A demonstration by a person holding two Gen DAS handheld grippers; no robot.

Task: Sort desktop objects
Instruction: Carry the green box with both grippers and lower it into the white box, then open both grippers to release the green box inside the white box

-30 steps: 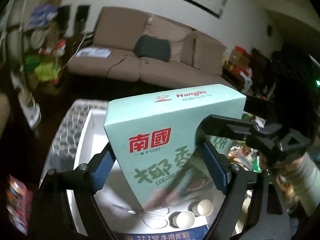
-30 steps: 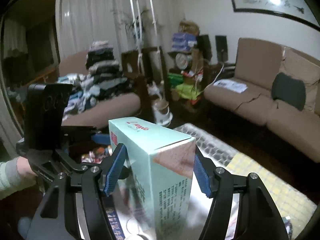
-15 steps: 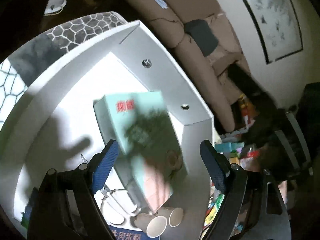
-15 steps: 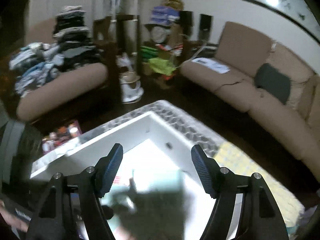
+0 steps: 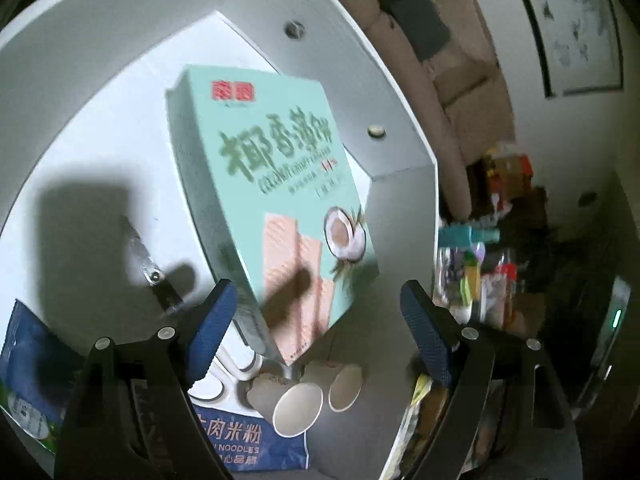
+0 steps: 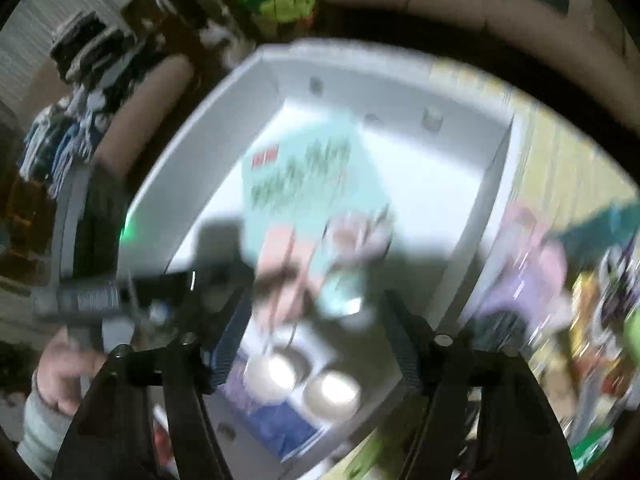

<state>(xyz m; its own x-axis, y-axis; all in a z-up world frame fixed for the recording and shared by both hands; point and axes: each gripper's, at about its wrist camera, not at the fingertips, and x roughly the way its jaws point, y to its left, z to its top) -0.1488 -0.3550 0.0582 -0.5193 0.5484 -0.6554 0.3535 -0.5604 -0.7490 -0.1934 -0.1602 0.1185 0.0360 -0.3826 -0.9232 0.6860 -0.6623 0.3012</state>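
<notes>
A white, straight-walled tray (image 5: 404, 160) carries everything. Largest in it is one mint-green cardboard wafer box (image 5: 276, 184), lying face up in the middle of the tray floor, its long axis running from the far wall toward the near edge. Its near corner overlaps one pair of scissors with white handles (image 5: 224, 344) and sits just beyond two small paper cups (image 5: 316, 396) lying on their sides at the near edge. One dark blue noodle packet (image 5: 236, 444) lies flat along that near edge, and a second blue pouch (image 5: 28, 384) pokes in at the left corner.

The left gripper (image 5: 320, 332) stands wide with nothing between its blue pads; the box lies straight ahead and below it, its near corner just beyond the fingertips. The right gripper (image 6: 320, 336), seen through heavy blur, is closing on nothing, with the same box ahead of it. Neither looks clearly nearer. Since the box is already in the tray, I judge the next pick lies outside it.
</notes>
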